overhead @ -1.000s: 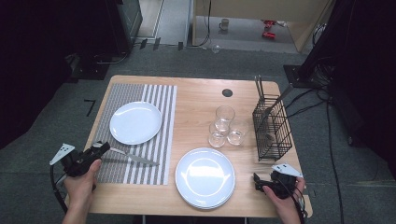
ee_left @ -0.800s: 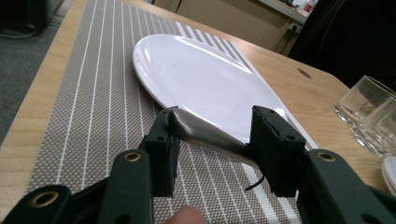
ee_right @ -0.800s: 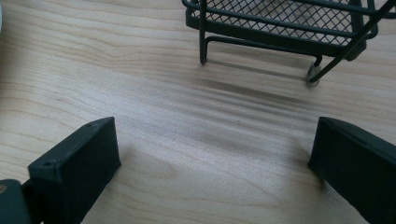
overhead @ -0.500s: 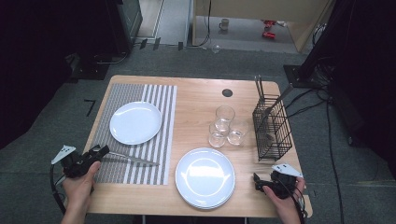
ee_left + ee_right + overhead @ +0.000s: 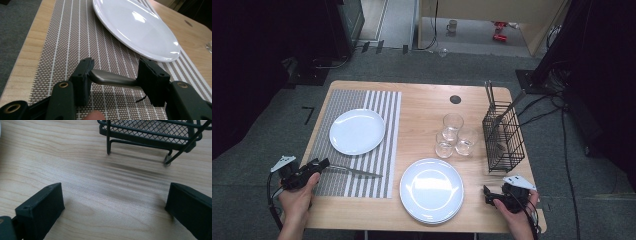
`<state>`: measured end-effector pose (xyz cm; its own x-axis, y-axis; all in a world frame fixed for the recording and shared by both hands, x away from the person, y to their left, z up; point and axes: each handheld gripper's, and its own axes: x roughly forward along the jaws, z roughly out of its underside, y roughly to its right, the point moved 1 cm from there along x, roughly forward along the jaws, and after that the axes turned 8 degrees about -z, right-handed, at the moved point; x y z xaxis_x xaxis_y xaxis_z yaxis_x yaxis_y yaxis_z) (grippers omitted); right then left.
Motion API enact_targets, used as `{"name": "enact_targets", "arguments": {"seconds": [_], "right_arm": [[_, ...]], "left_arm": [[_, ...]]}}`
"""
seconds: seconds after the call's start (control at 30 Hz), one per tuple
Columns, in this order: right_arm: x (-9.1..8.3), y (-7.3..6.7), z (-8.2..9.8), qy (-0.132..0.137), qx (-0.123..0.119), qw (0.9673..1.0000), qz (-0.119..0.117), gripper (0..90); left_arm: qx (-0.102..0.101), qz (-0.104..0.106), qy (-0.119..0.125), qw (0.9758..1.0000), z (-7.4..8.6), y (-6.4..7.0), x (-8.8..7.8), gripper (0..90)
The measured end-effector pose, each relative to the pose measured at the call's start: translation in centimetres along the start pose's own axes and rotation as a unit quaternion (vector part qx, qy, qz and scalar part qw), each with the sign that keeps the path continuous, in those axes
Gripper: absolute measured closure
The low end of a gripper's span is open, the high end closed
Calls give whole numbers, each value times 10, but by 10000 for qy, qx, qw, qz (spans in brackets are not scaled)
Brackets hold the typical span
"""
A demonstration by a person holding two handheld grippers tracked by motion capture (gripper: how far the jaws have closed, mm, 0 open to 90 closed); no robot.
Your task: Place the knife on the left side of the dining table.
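A table knife (image 5: 354, 172) lies on the striped placemat (image 5: 382, 105) near the table's front left, blade pointing right. My left gripper (image 5: 323, 163) is at its handle end. In the left gripper view the metal handle (image 5: 112, 78) rests on the mat (image 5: 62, 37) between the two jaws of the left gripper (image 5: 115, 67). The jaws have just been opening and do not clamp it. A white plate (image 5: 357, 131) sits on the mat beyond the knife, large in the left gripper view (image 5: 137, 25). My right gripper (image 5: 486, 192) rests open at the front right, nothing between its jaws (image 5: 115, 195).
A stack of white plates (image 5: 431, 189) sits at the front centre of the wooden table (image 5: 422, 105). Three glasses (image 5: 452, 125) cluster mid-table. A black wire cutlery basket (image 5: 503, 137) with utensils stands at the right, just ahead of the right gripper (image 5: 150, 130).
The left gripper has drawn back slightly toward the front left edge while the knife stays on the mat. The right gripper has not moved.
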<state>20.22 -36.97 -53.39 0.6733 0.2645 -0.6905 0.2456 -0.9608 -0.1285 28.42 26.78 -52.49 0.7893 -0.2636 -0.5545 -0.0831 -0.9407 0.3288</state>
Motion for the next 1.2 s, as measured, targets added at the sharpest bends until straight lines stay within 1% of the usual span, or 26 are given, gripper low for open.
{"name": "enact_targets", "arguments": {"seconds": [0.03, 0.07, 0.1, 0.33, 0.37, 0.4, 0.47, 0.5, 0.53, 0.57, 0.6, 0.63, 0.7, 0.73, 0.77, 0.8, 0.83, 0.9, 0.93, 0.97, 1.0, 1.07, 1.1, 1.13, 1.17, 1.2], "right_arm": [[0, 0, 0, 0, 0, 10000, 0, 5], [0, 0, 0, 0, 0, 10000, 0, 5], [0, 0, 0, 0, 1, 10000, 1, 5], [0, 0, 0, 0, 2, 10000, 6, 6], [0, 0, 0, 2, 2, 10000, 3, 6], [0, 0, 0, 2, 2, 10000, 3, 6], [0, 0, 0, 1, 2, 10000, 3, 6], [0, 0, 0, 1, 2, 10000, 3, 6], [0, 0, 0, 1, 1, 10000, 4, 6], [0, 0, 0, 0, 1, 10000, 5, 6], [0, 0, 0, 1, 1, 10000, 6, 7], [0, 0, 0, 1, 0, 10000, 9, 6], [0, 0, 0, -1, 0, 10000, 7, 6], [0, 0, 0, 0, -1, 10000, 6, 7], [0, 0, 0, 1, 0, 10000, 6, 7], [0, 0, 0, 1, -1, 10000, 5, 6], [0, 0, 0, 1, -1, 10000, 5, 6], [0, 0, 0, 0, 1, 10000, 7, 6], [0, 0, 0, 1, 0, 10000, 7, 6], [0, 0, 0, 0, -1, 10000, 7, 6], [0, 0, 0, 0, -1, 10000, 7, 6], [0, 0, 0, 2, -3, 10000, 7, 6], [0, 0, 0, 2, -2, 10000, 7, 6], [0, 0, 0, 0, 0, 10000, 7, 6], [0, 0, 0, 2, -3, 10000, 7, 6], [0, 0, 0, 1, -1, 10000, 7, 7]], "left_arm": [[0, 0, 0, 10000, 0, 0, 0, 470], [74, -187, -40, 9998, 0, 1, 0, 468], [83, -247, -83, 9996, 0, 1, 1, 459], [76, -353, -110, 9993, 0, 1, 2, 440], [115, -465, -93, 9988, -1, 2, 2, 435], [115, -465, -93, 9988, -1, 2, 2, 428], [201, -573, -104, 9981, 0, 5, 2, 420], [201, -573, -104, 9981, 0, 5, 2, 416], [258, -639, -101, 9976, 0, 6, 3, 415], [438, -766, -78, 9961, 0, 10, 3, 416], [438, -766, -78, 9961, 0, 10, 3, 415], [664, -909, -71, 9936, 0, 16, 5, 415], [929, -1037, -51, 9903, 0, 24, 7, 418], [929, -1037, -51, 9903, 0, 24, 7, 420], [1078, -1178, -55, 9871, 0, 30, 10, 411], [1148, -1241, -67, 9856, 0, 33, 12, 410], [1148, -1241, -67, 9856, 0, 33, 12, 411], [1260, -1222, -50, 9845, -1, 40, 14, 412], [1457, -1293, -46, 9808, -1, 47, 17, 409], [1534, -1318, -57, 9793, -1, 49, 18, 407], [1534, -1318, -57, 9793, -1, 49, 18, 405], [1805, -1372, -169, 9738, 0, 57, 25, 404], [1830, -1357, -209, 9735, 1, 58, 27, 404], [1888, -1350, -221, 9724, 2, 60, 28, 401], [1991, -1400, -245, 9696, 2, 62, 30, 401], [2041, -1418, -256, 9683, 3, 63, 30, 403]]}}
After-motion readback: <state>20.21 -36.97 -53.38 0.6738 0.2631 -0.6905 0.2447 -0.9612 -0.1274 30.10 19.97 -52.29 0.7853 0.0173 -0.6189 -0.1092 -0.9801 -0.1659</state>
